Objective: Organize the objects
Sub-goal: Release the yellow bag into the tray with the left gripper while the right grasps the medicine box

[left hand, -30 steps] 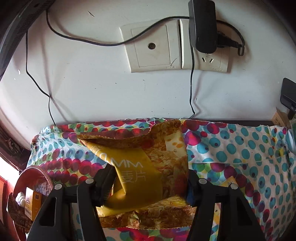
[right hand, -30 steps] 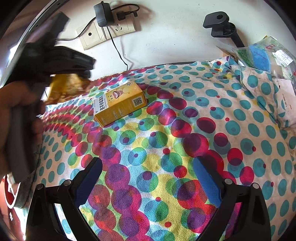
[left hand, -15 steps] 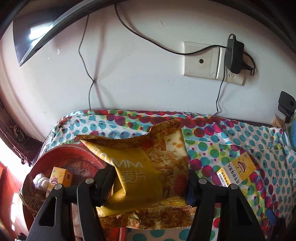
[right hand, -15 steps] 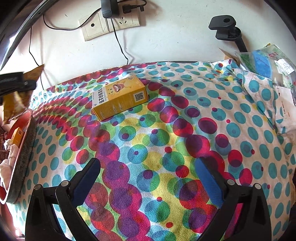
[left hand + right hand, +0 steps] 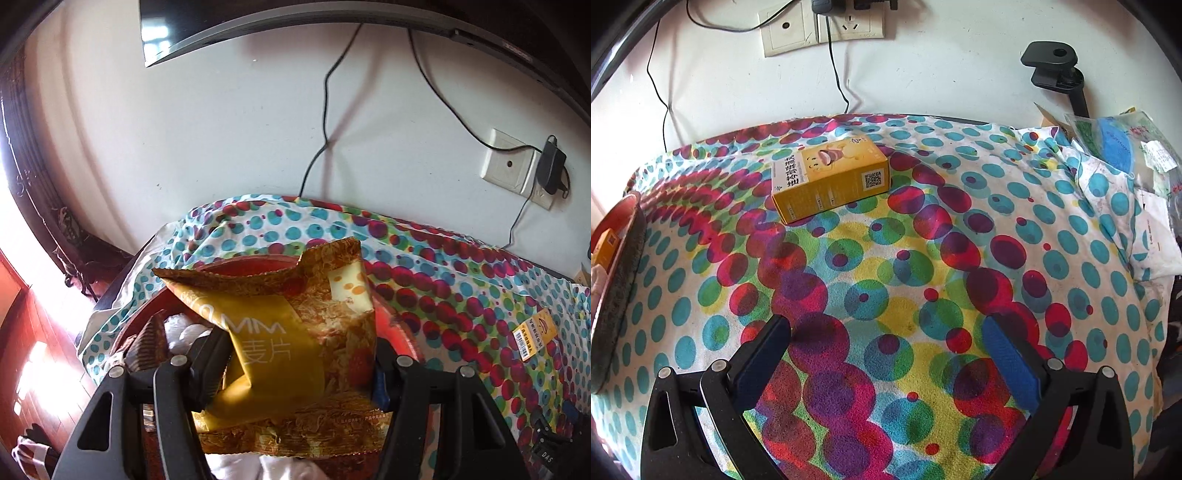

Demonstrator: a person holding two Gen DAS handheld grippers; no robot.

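The left gripper [image 5: 299, 354] clamps a yellow cereal bag [image 5: 291, 350] across its lower half, and the bag hangs over a red basket [image 5: 400, 334] that sits at the left end of the spotted cloth [image 5: 886, 295]. From the left wrist view the bag hides most of the basket's opening, so it is hard to judge whether it is centred over the inside or over the far rim. If it is let go off-centre, the tall crinkly pouch could catch the rim and tip out onto the cloth or off the left edge toward the floor. The basket already holds white wrapped items [image 5: 184, 328] and a small yellow carton [image 5: 605, 245], so the bag may rest high on them and slide. The grip is on soft film, which could slip or crumple if the hand tilts. The right gripper [image 5: 886, 354] has its fingers spread wide with nothing between them, above the near middle of the cloth; the yellow box [image 5: 831, 177] lies toward the far edge, well apart from it, and a reach at an angle could push it instead of straddling it.
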